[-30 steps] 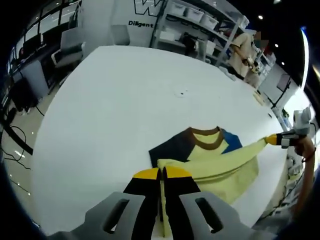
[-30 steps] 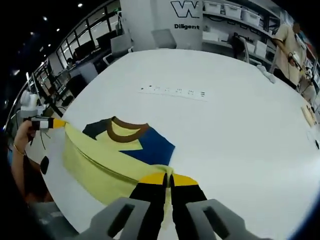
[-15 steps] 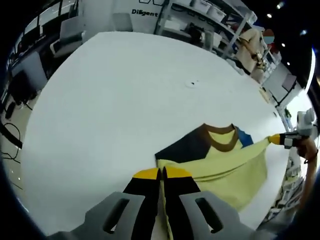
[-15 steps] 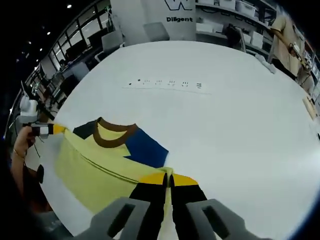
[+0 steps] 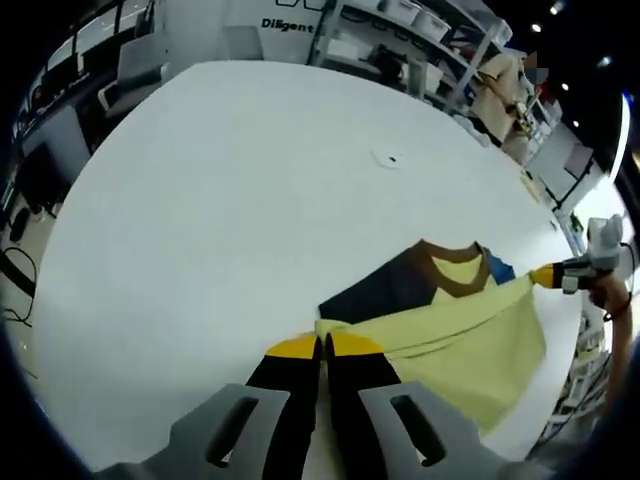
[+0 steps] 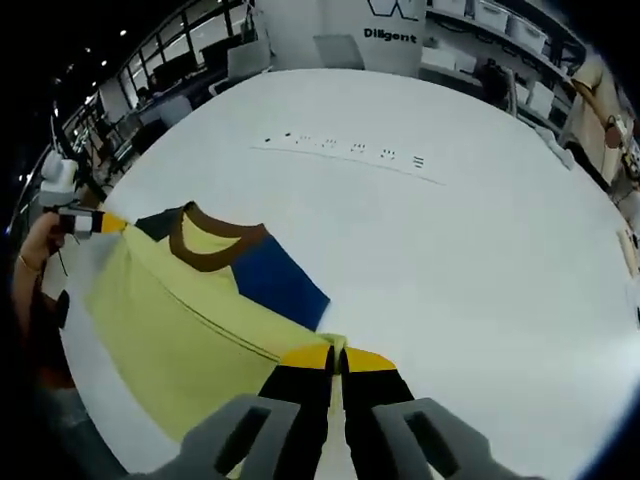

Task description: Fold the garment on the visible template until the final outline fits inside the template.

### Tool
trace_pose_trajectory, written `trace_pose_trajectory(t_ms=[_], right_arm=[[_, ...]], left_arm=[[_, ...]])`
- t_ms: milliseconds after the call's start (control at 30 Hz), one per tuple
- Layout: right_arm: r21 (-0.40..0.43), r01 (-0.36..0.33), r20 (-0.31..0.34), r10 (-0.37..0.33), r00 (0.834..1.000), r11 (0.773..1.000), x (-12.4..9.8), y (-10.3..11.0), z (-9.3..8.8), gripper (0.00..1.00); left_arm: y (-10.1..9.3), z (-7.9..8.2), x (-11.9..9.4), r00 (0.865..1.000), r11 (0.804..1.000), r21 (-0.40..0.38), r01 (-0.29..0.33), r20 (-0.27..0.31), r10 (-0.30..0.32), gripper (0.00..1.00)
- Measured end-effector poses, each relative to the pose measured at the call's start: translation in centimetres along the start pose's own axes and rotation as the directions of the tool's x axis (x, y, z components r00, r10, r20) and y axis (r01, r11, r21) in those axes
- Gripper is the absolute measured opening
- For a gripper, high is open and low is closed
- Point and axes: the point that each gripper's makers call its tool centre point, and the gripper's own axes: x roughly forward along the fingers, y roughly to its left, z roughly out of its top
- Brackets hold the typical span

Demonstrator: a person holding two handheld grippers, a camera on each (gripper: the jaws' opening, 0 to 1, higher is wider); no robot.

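Nearest me, my left gripper [image 5: 322, 347] and right gripper [image 6: 336, 357] each pinched the yellow garment [image 6: 190, 325] taut between them, low over the white table [image 5: 230, 190], a row of small marks [image 6: 345, 151] beyond, then shelving [image 5: 420, 40] and office chairs [image 5: 135, 65].

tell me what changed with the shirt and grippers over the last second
Both grippers carried the yellow hem of the shirt further up toward the brown collar; less of the blue sleeve and dark sleeve shows now. The left gripper and right gripper stayed shut on the hem, and the shirt is still on the white table.
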Motion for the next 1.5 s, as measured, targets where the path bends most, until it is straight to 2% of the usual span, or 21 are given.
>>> trace_pose_trajectory(t_ms=[167, 400, 500, 533, 600, 700, 733, 867, 900, 1033, 1067, 1100, 1133, 1167, 1200, 1233, 1300, 1333, 1400, 1433, 1500], right_arm=[[-0.003, -0.008, 0.006, 0.008, 1.0, 1.0, 0.4, 0.2, -0.8, 0.0], [0.029, -0.032, 0.033, 0.031, 0.999, 0.999, 1.6, 0.0, -0.9, 0.0], [0.051, -0.011, 0.069, 0.008, 0.998, 0.999, 1.4, -0.3, -0.6, 0.0], [0.018, -0.011, 0.085, 0.01, 0.996, 1.0, 1.2, -0.3, -0.4, 0.0], [-0.028, -0.007, 0.108, 0.01, 0.994, 1.0, 0.7, -0.2, -0.1, 0.05], [-0.079, 0.011, 0.144, 0.0, 0.99, 0.997, 0.0, -0.2, 0.3, 0.21], [-0.13, 0.027, 0.165, -0.006, 0.986, 0.991, -0.4, -0.2, 0.5, 0.24], [-0.322, 0.064, 0.181, -0.005, 0.983, 0.944, -1.3, 0.2, 0.5, 0.34], [-0.389, 0.083, 0.193, -0.007, 0.981, 0.918, -1.5, 0.2, 0.6, 0.38], [-0.554, 0.096, 0.203, 0.022, 0.979, 0.827, -1.2, 0.6, 0.7, 0.45], [-0.568, 0.095, 0.203, 0.027, 0.979, 0.818, -1.0, 0.6, 0.8, 0.45], [-0.597, 0.098, 0.203, 0.032, 0.979, 0.797, -0.8, 0.6, 0.9, 0.46], [-0.639, 0.11, 0.208, 0.033, 0.978, 0.762, -0.8, 0.7, 0.8, 0.47], [-0.671, 0.125, 0.212, 0.027, 0.977, 0.731, -0.7, 0.7, 0.8, 0.48], [-0.693, 0.142, 0.22, 0.019, 0.975, 0.707, -0.7, 0.7, 0.8, 0.48], [-0.702, 0.137, 0.218, 0.027, 0.976, 0.698, -0.7, 0.9, 0.6, 0.47], [-0.697, 0.132, 0.231, 0.046, 0.972, 0.705, -0.8, 1.2, 0.6, 0.43], [-0.697, 0.133, 0.239, 0.053, 0.97, 0.704, -0.8, 1.2, 0.7, 0.42], [-0.709, 0.135, 0.238, 0.056, 0.97, 0.692, -0.7, 1.2, 0.7, 0.4], [-0.716, 0.136, 0.239, 0.057, 0.969, 0.684, -0.6, 1.1, 0.7, 0.39], [-0.735, 0.134, 0.232, 0.061, 0.971, 0.665, -0.4, 1.1, 0.7, 0.36]], left_arm=[[0.3, 0.1, 0.1, 1.0, 1.0, -0.004, 0.001, 0.028, -0.001, 0.0], [0.7, 0.0, 0.2, 0.998, 0.996, -0.087, -0.001, 0.064, 0.007, 0.0], [0.1, 0.7, 0.3, 0.994, 1.0, 0.017, 0.025, 0.104, -0.027, 0.0], [-0.3, 0.9, 0.0, 0.992, 0.997, 0.072, 0.042, 0.115, -0.05, 0.01], [-0.3, 1.0, -0.4, 0.992, 0.997, 0.065, 0.038, 0.12, -0.045, 0.1], [-1.5, 1.8, -1.6, 0.979, 0.982, 0.177, 0.064, 0.178, -0.096, 0.28], [-2.8, 2.9, -2.1, 0.955, 0.945, 0.316, 0.083, 0.247, -0.166, 0.31], [-3.7, 1.7, -2.8, 0.959, 0.884, 0.462, 0.073, 0.212, -0.189, 0.39], [-3.7, 1.5, -2.8, 0.959, 0.876, 0.476, 0.078, 0.204, -0.197, 0.41], [-4.0, 0.3, -2.8, 0.962, 0.812, 0.577, 0.09, 0.16, -0.221, 0.48], [-4.0, 0.2, -2.8, 0.963, 0.8, 0.594, 0.085, 0.156, -0.218, 0.49], [-4.3, 0.3, -2.8, 0.957, 0.771, 0.632, 0.076, 0.17, -0.234, 0.49], [-4.5, 0.4, -2.7, 0.953, 0.727, 0.685, 0.048, 0.186, -0.238, 0.48], [-4.1, 0.0, -2.6, 0.964, 0.681, 0.732, 0.024, 0.164, -0.209, 0.48], [-4.1, -0.1, -2.6, 0.967, 0.662, 0.75, 0.009, 0.162, -0.197, 0.48], [-4.3, -0.2, -2.7, 0.967, 0.621, 0.784, -0.006, 0.162, -0.195, 0.48], [-4.2, -0.1, -2.4, 0.969, 0.592, 0.806, -0.003, 0.148, -0.198, 0.45], [-3.7, 0.0, -2.0, 0.974, 0.557, 0.831, -0.007, 0.131, -0.183, 0.44], [-3.1, 0.1, -1.6, 0.976, 0.551, 0.835, -0.01, 0.127, -0.175, 0.43], [-3.0, -0.1, -1.5, 0.978, 0.531, 0.847, -0.007, 0.117, -0.174, 0.43], [-2.7, -0.4, -1.2, 0.982, 0.525, 0.851, 0.004, 0.095, -0.161, 0.41]])
